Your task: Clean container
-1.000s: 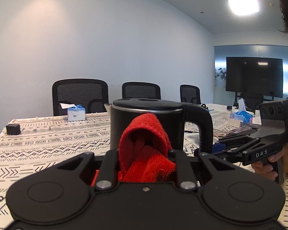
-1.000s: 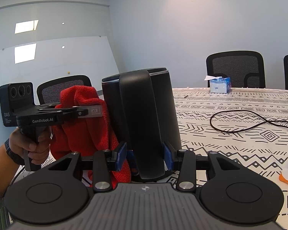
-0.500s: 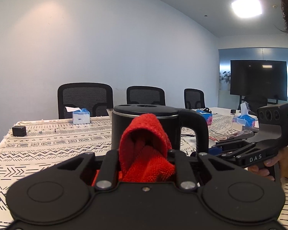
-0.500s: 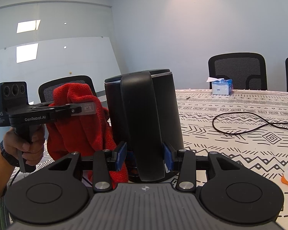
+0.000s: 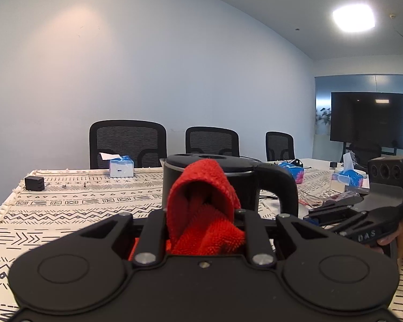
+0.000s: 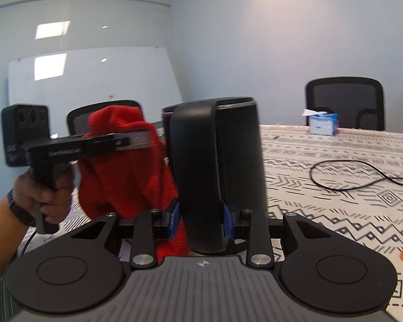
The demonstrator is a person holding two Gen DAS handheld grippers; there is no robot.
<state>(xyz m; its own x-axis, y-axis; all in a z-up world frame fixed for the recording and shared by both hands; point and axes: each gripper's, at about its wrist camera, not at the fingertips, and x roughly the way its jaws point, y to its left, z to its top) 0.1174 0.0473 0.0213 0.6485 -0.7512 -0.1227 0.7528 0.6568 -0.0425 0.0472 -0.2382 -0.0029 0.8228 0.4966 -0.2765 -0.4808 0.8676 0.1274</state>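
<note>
Left wrist view: the left claw (image 5: pixel 202 214) is clenched on a folded red cloth (image 5: pixel 201 204), whose bunched end sticks forward and presses against the side wall of the black kettle (image 5: pixel 236 185), the container to be cleaned. Holding the cloth as a thick wad gives a soft pad for rubbing, and it reaches up to just under the kettle's lid rim, so this looks like a wiping pass along the upper body. The kettle stands on the patterned tabletop (image 5: pixel 67 204), near its front edge and well apart from the blue tissue box (image 5: pixel 121 167) and the small black cube (image 5: pixel 34 183) toward the far edge. The right claw's body shows low at the right, reaching toward the handle side.

Right wrist view: the right claw (image 6: pixel 201 221) is grasping the kettle handle (image 6: pixel 196 174) low down, its blue pads (image 6: pixel 173 221) on either side. This grip most likely braces the kettle so the rubbing does not slide or tip it. The cloth hangs beside the kettle's left wall, touching it, with the left hand (image 6: pixel 44 193) on its tool. A black cable (image 6: pixel 344 177) lies loose further along the tabletop, clear of the work.
</note>
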